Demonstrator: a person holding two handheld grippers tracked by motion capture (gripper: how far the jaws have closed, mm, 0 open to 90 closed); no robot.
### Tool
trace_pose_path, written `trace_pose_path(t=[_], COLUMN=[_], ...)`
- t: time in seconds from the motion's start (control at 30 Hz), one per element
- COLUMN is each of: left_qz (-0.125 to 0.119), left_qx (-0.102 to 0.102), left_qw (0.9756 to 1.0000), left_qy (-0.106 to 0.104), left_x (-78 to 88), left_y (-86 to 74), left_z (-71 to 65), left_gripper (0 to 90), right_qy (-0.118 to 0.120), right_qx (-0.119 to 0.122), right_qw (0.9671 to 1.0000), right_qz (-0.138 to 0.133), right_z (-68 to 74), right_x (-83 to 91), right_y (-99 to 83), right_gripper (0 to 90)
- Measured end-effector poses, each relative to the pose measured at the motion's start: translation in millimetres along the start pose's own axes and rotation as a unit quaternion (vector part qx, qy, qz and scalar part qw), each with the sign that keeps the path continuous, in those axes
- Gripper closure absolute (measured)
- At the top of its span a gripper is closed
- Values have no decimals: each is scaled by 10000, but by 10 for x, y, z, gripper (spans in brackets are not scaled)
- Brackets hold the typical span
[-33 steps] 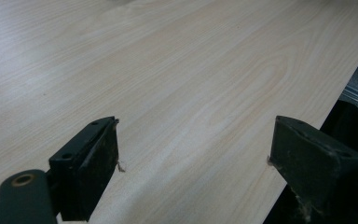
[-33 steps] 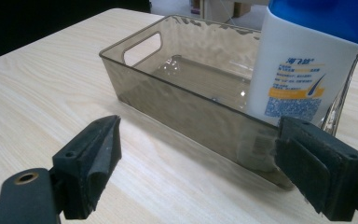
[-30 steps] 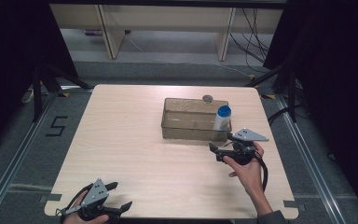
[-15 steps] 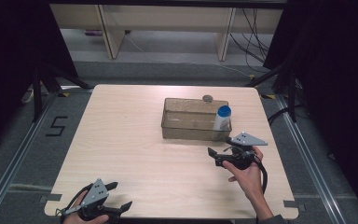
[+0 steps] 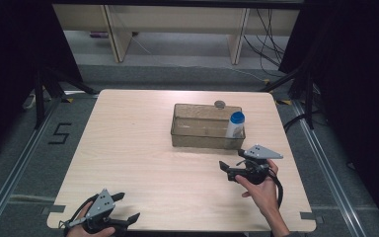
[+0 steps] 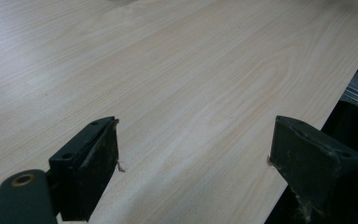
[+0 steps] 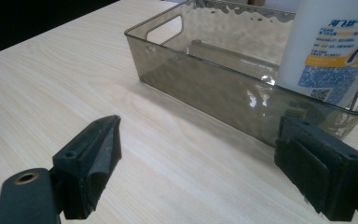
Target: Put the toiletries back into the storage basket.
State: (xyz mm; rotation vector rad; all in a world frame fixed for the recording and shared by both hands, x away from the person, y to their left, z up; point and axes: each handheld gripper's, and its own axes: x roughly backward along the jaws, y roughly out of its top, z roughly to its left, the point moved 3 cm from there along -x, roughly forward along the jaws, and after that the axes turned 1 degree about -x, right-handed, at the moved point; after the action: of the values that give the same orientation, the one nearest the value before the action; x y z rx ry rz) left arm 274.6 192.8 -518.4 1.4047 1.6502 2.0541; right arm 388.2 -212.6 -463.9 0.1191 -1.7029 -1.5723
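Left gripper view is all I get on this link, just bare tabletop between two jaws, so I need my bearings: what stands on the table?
Observer: A clear bin sits at the far right of the table.
Operator: Anything in it?
Observer: A white bottle with a blue cap stands upright in its right end.
Operator: And the other gripper?
Observer: The right gripper is open, empty, just in front of the bin.

Readable: a black "5" (image 5: 59, 133) marked on the grey floor, left of the worktop (image 5: 143, 148). On the white bottle (image 7: 328, 51) standing in the clear bin (image 7: 205, 79): a label with blue Chinese characters, an orange band and a QR code; characters too small to make out.
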Motion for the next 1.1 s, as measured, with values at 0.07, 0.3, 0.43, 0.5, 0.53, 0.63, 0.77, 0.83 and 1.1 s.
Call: trace_pose_path(t=[0.07, 0.3, 0.43, 0.5, 0.53, 0.63, 0.77, 0.83, 1.1], left_qz=[-5, -43, -29, -50, -50, -54, -51, -49, -53], left_qx=[4, 9, 12, 16, 15, 14, 16, 14, 12], left_qw=[10000, 10000, 10000, 10000, 10000, 10000, 10000, 10000, 10000], left_qy=[-2, -9, -5, -13, -12, -11, -13, -11, -26], left_x=[0, -8, -4, -7, -7, -7, -7, -6, -8], left_y=[0, 0, 0, 0, 0, 0, -1, -1, -2], left_z=[-1, 0, -1, -1, -1, -1, -1, -1, 0], left_gripper=[151, 151, 151, 151, 151, 151, 151, 151, 151], right_qy=[58, 71, 110, 137, 70, 120, 135, 115, 190], right_qx=[-144, -106, -191, -177, 15, -83, -61, -19, -15], right_qw=[9999, 9999, 9998, 9997, 10000, 9999, 9999, 9999, 9998], right_qz=[-57, -29, 29, -35, -64, -12, 33, -17, 11], right_z=[33, 51, 74, 83, 58, 82, 91, 95, 146], right_x=[-8, 13, 38, 40, 44, 61, 82, 87, 136], right_y=[-13, -53, -72, -86, -89, -109, -127, -135, -177], right_gripper=[159, 158, 159, 159, 159, 159, 159, 159, 160])
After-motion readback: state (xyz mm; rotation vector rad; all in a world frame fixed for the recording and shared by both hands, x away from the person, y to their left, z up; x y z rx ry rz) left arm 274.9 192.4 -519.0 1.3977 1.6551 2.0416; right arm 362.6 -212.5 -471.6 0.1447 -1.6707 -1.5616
